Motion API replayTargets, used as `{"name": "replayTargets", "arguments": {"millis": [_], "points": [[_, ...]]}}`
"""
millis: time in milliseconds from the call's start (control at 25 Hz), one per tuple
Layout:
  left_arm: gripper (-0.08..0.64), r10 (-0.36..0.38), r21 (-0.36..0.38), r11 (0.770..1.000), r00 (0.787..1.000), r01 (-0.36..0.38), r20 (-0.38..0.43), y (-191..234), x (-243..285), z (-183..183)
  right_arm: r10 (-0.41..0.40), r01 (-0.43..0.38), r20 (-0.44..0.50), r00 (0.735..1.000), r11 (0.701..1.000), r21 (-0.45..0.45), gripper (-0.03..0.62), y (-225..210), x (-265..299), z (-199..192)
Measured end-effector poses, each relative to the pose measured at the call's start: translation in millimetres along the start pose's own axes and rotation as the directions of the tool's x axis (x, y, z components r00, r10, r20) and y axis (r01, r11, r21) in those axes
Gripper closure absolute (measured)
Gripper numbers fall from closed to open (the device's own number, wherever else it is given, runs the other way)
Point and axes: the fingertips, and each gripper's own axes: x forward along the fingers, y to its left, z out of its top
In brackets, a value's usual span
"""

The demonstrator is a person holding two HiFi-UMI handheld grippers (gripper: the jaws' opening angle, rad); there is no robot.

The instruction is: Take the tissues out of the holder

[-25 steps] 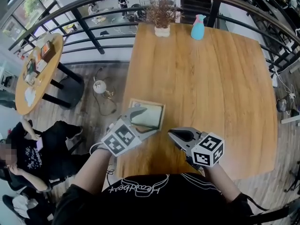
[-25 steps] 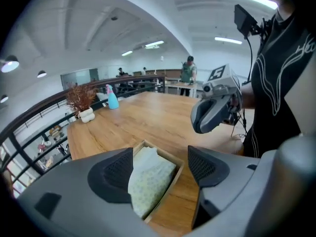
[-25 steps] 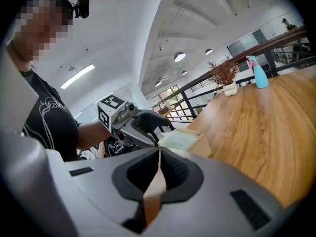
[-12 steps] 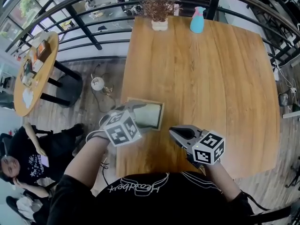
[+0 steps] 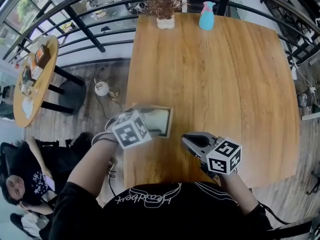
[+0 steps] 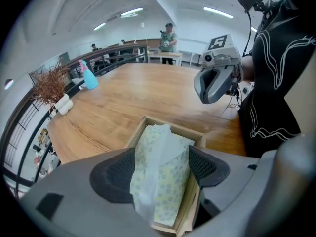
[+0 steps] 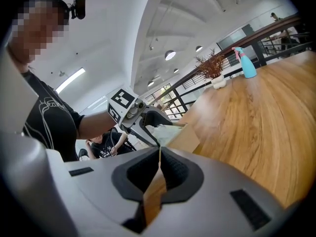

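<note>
Straddling the tissues (image 6: 158, 191) that stand in the wooden holder (image 6: 170, 124), the left gripper (image 6: 161, 158) gapes wide, not pressing. The pack looks soft, light and crushable: pinch its middle gently. The right gripper (image 7: 159, 169), closed and empty, hovers right of the holder.

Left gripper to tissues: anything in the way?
Nothing visible. The tissues stick up out of the wooden holder, directly between the open fingers of the left gripper. The right gripper is shut and off to the side.
</note>
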Motion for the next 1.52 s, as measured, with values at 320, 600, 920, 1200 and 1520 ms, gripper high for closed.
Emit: {"name": "replayTargets", "arguments": {"millis": [320, 600, 920, 1200, 1520], "points": [[0.221, 0.009, 0.039, 0.999, 1.000, -0.008, -0.029, 3.0, 9.9, -1.1, 0.016, -0.017, 0.015, 1.000, 0.999, 0.030, 0.574, 0.8, -0.2, 1.6], [0.298, 0.023, 0.002, 1.000, 1.000, -0.023, -0.008, 5.0, 10.3, -2.3, 0.012, -0.013, 0.020, 1.000, 0.999, 0.044, 0.574, -3.3, 0.3, 2.9], [0.396, 0.052, 0.018, 0.998, 0.999, -0.052, 0.004, 2.3, 3.7, -3.2, 0.011, -0.012, 0.016, 1.000, 0.999, 0.047, 0.574, 1.1, 2.0, 3.2], [0.437, 0.068, 0.043, 0.997, 0.998, -0.068, -0.008, -1.9, 2.9, -3.2, 0.007, -0.008, 0.014, 1.000, 0.999, 0.050, 0.574, 2.9, 0.3, -2.2], [0.456, 0.111, 0.070, 0.992, 0.994, -0.109, -0.024, -5.5, -5.8, -4.1, 0.006, -0.007, 0.019, 1.000, 0.999, 0.040, 0.574, 12.0, -4.7, -2.7]]}}
